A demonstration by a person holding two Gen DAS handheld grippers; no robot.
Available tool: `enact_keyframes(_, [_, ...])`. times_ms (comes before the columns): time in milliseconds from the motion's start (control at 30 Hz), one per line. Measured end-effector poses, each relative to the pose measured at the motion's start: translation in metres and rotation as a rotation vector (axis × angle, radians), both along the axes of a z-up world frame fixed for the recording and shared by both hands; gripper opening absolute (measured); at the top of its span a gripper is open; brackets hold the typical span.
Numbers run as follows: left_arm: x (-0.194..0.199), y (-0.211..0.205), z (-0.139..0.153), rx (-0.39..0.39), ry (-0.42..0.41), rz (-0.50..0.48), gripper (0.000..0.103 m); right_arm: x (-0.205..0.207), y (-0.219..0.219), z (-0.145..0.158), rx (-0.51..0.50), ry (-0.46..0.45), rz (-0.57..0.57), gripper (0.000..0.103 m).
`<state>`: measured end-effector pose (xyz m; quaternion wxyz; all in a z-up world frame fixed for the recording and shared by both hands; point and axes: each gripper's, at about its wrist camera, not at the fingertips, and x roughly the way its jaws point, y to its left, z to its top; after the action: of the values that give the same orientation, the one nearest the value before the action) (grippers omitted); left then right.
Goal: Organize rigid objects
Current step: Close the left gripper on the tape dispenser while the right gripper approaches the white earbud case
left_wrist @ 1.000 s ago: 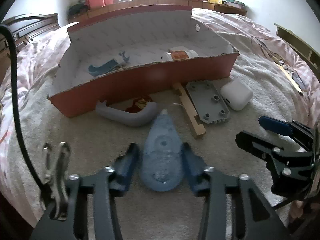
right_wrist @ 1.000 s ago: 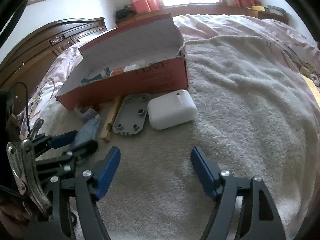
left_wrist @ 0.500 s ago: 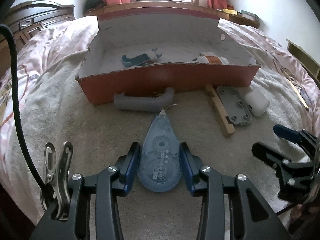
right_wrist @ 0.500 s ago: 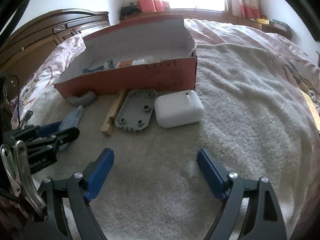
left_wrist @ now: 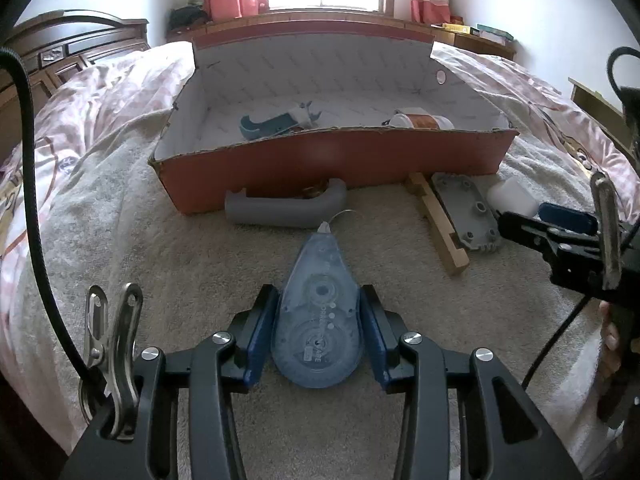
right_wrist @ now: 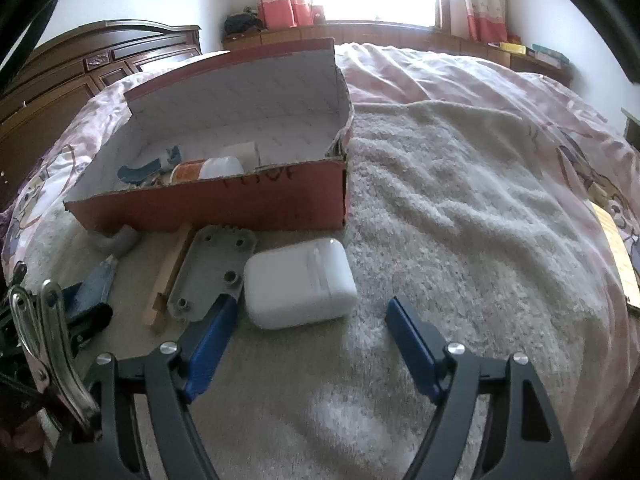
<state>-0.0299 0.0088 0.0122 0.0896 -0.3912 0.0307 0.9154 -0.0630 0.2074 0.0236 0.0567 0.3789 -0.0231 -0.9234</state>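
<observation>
My left gripper (left_wrist: 318, 326) is shut on a blue translucent correction-tape dispenser (left_wrist: 318, 320), held above the towel. An open red cardboard box (left_wrist: 320, 158) stands ahead, holding a teal handle (left_wrist: 272, 125) and a white jar (left_wrist: 424, 121). In front of it lie a grey curved pipe (left_wrist: 286, 210), a wooden stick (left_wrist: 438, 222), a grey plate (left_wrist: 468, 212) and a white case (right_wrist: 298, 282). My right gripper (right_wrist: 310, 346) is open and empty, just short of the white case.
Everything lies on a cream towel (right_wrist: 460, 208) spread over a pink bed. A dark wooden headboard (right_wrist: 80, 68) stands at the left, a window sill with books behind. The right gripper shows at the right of the left wrist view (left_wrist: 560, 232).
My left gripper has lifted and pulled back with the dispenser, so the box looks farther off. My right gripper has moved forward towards the white case.
</observation>
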Motion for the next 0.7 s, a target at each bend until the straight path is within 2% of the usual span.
enact_keyframes(200, [0.0,0.0,0.0,0.003,0.005,-0.001,0.042,-0.008,-0.008,0.002,0.039,0.008,0.015,0.079])
enact_keyframes(300, [0.0,0.0,0.0,0.007,0.005,-0.001,0.042,-0.012,-0.011,0.001,0.045,0.008,0.019,0.073])
enact_keyframes(333, [0.0,-0.001,0.0,0.008,0.005,-0.001,0.042,-0.011,-0.011,0.001,0.043,0.01,0.023,0.064])
enact_keyframes(367, [0.0,-0.001,0.0,0.01,0.006,-0.002,0.042,-0.01,-0.011,0.002,0.042,0.014,0.029,0.061])
enact_keyframes(533, [0.0,-0.002,0.0,0.015,0.005,-0.003,0.042,0.001,-0.013,0.002,0.036,0.01,0.034,0.061])
enact_keyframes(700, [0.001,-0.002,0.0,0.019,0.006,-0.003,0.042,0.019,-0.01,0.0,-0.037,-0.019,0.03,0.061])
